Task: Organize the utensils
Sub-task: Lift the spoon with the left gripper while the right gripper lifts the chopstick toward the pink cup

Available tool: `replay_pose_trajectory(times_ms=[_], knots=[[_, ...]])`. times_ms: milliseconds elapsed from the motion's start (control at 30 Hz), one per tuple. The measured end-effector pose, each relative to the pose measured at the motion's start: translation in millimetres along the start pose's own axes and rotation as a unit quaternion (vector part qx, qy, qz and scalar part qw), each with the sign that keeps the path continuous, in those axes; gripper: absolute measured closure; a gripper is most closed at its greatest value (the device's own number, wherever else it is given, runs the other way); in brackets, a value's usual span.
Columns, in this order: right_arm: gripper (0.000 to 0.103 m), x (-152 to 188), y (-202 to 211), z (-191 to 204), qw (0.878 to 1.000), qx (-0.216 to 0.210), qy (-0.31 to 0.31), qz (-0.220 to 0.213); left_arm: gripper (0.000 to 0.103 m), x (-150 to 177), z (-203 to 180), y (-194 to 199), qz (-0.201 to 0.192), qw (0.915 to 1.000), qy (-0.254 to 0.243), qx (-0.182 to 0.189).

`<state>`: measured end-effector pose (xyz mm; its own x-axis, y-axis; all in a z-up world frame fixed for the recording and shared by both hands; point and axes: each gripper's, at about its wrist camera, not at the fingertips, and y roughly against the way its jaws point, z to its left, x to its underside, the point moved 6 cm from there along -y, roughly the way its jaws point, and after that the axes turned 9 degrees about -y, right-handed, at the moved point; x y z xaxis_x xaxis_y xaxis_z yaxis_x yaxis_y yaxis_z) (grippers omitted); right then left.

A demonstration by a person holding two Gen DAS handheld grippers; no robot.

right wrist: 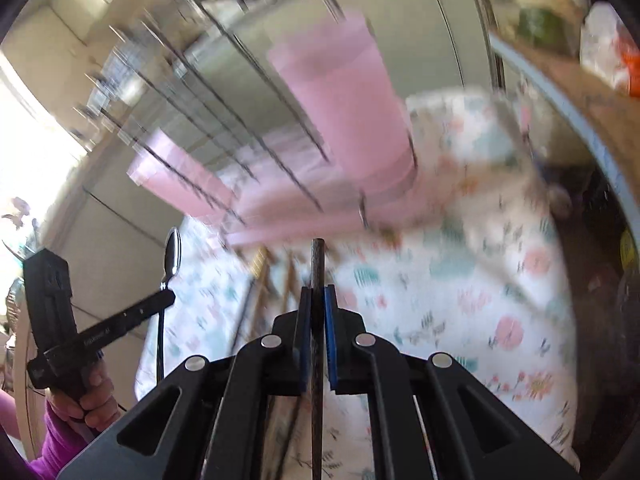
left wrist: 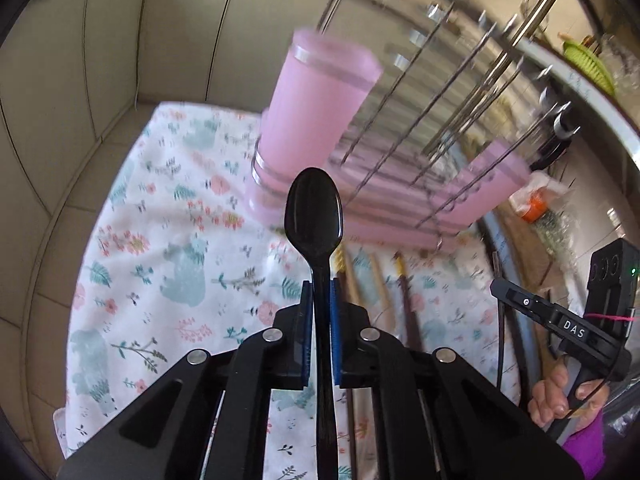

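In the left wrist view, my left gripper [left wrist: 321,292] is shut on the handle of a black spoon [left wrist: 314,212], whose bowl points up toward a pink cup [left wrist: 320,108] in a wire rack. Several chopsticks [left wrist: 408,304] lie on the floral cloth [left wrist: 168,240] below. At the right edge is my right gripper [left wrist: 500,290]. In the blurred right wrist view, my right gripper [right wrist: 318,296] is shut on a dark chopstick [right wrist: 317,260] that stands upright between the blue pads. The left gripper [right wrist: 170,298] with the spoon [right wrist: 173,254] shows at the left, and the pink cup [right wrist: 348,108] is ahead.
A metal dish rack [left wrist: 440,92] with long wire prongs stands behind the cloth, and a second pink cup [left wrist: 492,192] sits at its right end. Tiled wall [left wrist: 80,100] closes the left side. A green basket [left wrist: 588,64] and an orange packet [left wrist: 532,204] lie at the right.
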<state>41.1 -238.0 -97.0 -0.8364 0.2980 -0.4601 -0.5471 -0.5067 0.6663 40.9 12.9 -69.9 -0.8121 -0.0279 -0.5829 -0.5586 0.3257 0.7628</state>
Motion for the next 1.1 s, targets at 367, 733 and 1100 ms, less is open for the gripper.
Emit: replay_pose_trajectory(times_ms=[367,733,1100], knots=[[0.097,-65.6,86.0,47.5,0.981,-0.059,0.056,-0.177,0.096,-59.3,-35.5,80.9,-0.154,0.988,-0.009,0.003],[0.097,-127.5,173.9,100.8,0.938,-0.076,0.109,-0.322,0.096,-114.6,-65.1,160.8,-0.303,0.9509,-0.049,-0.037],[0.097,-195.5,147.5,107.9,0.905,-0.054,0.131,-0.402,0.096,-189.4,-45.6,132.5,-0.386,0.9182,-0.039,-0.078]])
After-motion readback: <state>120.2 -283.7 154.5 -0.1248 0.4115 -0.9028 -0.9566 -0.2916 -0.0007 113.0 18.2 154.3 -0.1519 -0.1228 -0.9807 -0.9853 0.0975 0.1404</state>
